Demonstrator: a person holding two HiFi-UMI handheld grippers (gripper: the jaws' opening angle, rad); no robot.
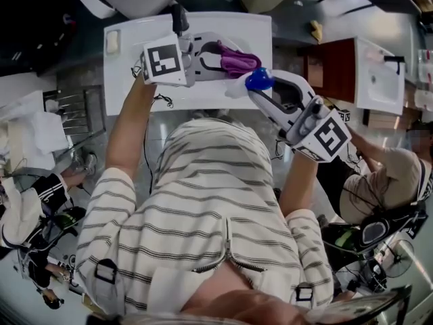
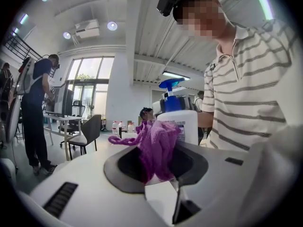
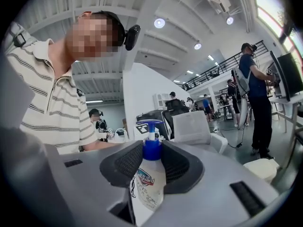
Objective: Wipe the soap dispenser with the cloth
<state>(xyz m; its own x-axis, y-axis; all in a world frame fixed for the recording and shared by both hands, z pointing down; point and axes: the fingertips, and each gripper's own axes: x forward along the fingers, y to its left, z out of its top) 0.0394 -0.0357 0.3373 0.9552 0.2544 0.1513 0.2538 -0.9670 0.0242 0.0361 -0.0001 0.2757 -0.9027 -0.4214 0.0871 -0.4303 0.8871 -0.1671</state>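
Pinching the purple cloth [image 2: 158, 143] in jaws closed almost together, the left gripper [image 1: 215, 56] holds it bunched just past its tips. The cloth sits right beside the dispenser [image 3: 150, 174]; I cannot tell whether they touch. The right gripper [image 1: 265, 93] has its jaws about half apart, clamped on the dispenser's blue collar, with the pump pointing away from it.

Between the jaws of the right gripper [image 3: 151, 164], the soap dispenser [image 3: 152, 193] carries a label [image 3: 143, 178] with a blue and red logo reading "guard" at its end. The finer print beneath is too small to read.
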